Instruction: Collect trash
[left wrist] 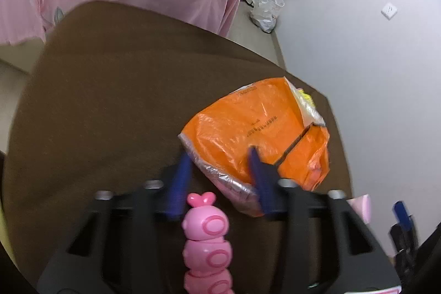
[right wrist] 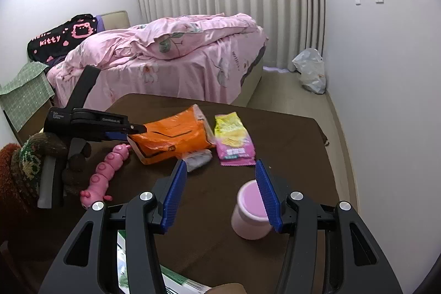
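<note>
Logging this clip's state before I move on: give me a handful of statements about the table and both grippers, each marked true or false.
1. The left gripper is open, its fingers either side of a corner of the orange packet. True.
2. The right gripper is shut on the pink cup. False: it is open and holds nothing; the cup stands on the table partly behind its right finger.
3. A yellow and pink snack bag lies beside the orange packet. True.
4. The pink caterpillar toy lies on the bed. False: it lies on the table.
5. A white plastic bag sits on the floor by the wall. True.
</note>
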